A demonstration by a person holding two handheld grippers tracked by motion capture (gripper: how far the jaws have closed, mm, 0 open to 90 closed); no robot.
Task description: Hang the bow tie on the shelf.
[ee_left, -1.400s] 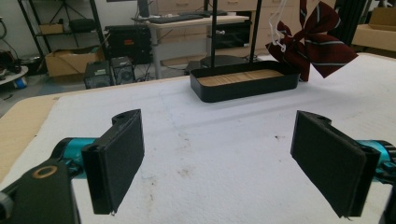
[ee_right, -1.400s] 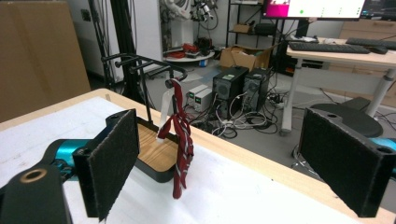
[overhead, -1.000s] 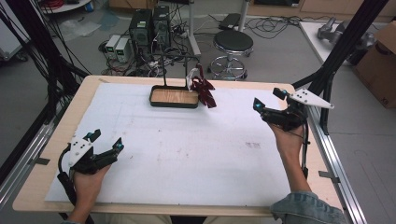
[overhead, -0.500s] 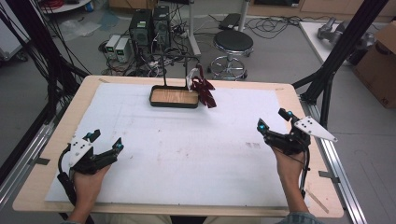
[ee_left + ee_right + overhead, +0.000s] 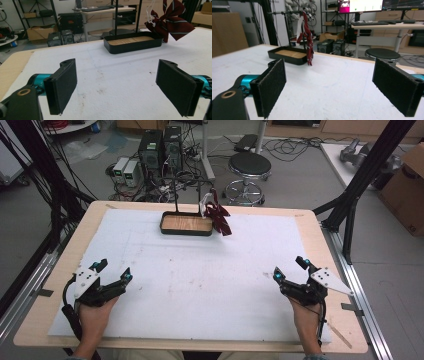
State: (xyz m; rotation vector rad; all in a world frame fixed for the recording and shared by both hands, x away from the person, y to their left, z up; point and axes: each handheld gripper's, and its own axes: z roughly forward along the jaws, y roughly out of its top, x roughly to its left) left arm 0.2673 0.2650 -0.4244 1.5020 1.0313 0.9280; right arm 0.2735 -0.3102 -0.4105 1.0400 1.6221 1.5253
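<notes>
Right gripper (image 5: 289, 270) has drawn back from mid-counter height toward the near right edge of the white-covered counter (image 5: 210, 285). It now sits low, fingers spread.

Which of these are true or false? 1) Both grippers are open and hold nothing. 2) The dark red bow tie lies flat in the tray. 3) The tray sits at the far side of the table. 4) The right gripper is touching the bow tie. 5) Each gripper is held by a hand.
1) True: the left gripper and the right gripper have their jaws spread, with nothing between them.
2) False: the bow tie hangs from the black stand beside the tray.
3) True.
4) False: that gripper is at the near right of the table, far from the tie.
5) True.
</notes>
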